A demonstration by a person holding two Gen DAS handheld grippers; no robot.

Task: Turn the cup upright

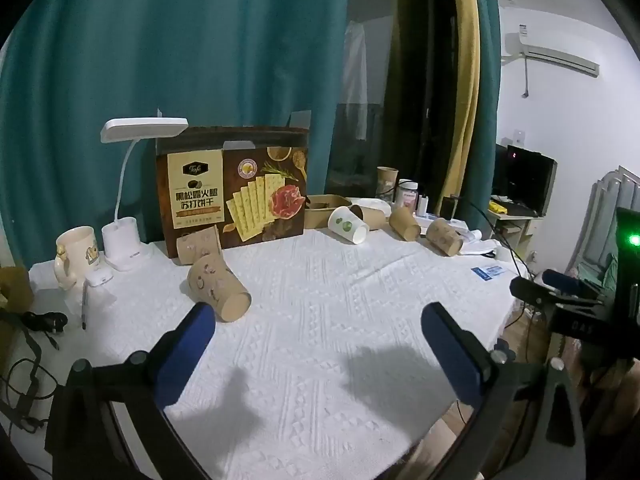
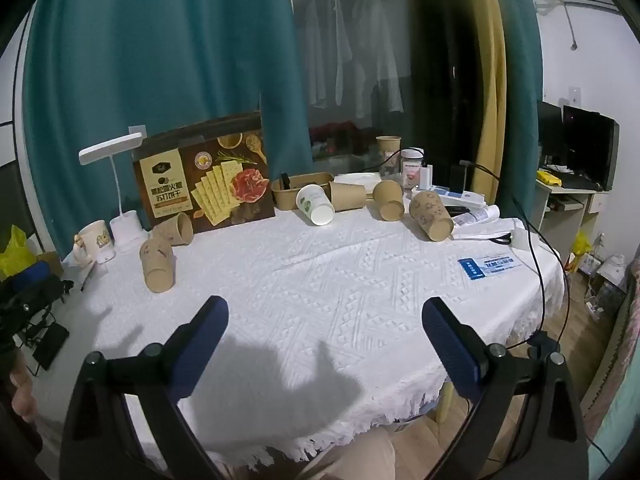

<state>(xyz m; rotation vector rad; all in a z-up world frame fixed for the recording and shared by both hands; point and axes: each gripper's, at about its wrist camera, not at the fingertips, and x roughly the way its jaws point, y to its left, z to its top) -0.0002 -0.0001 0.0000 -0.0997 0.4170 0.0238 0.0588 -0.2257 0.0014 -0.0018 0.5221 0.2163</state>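
1. Two grippers are in view. The left gripper (image 1: 318, 342) and the right gripper (image 2: 322, 338) both hang over the near part of the counter with jaws spread wide and nothing between them.
2. The nearest brown paper cup with printed figures (image 1: 218, 288) lies tipped on its side at the left of the counter, mouth toward the camera, just ahead of the left gripper's blue pad. A second patterned brown paper cup (image 1: 199, 243) lies on its side just behind it.
3. Only the right wrist view shows the fringed near edge of the white embossed tablecloth (image 2: 320, 280) and wood flooring below. Only the left wrist view shows a green indicator light (image 1: 634, 240) at far right.
4. The brown cardboard cracker box (image 1: 236, 188) carries a "Tafe" logo and Chinese characters, with pictured crackers and ham.
5. A white paper cup with green print (image 2: 315, 204) and three further brown cups lie on their sides at the back.
6. A white gooseneck desk lamp (image 1: 128, 184) and a cream ceramic mug (image 1: 76, 254) stand at far left.
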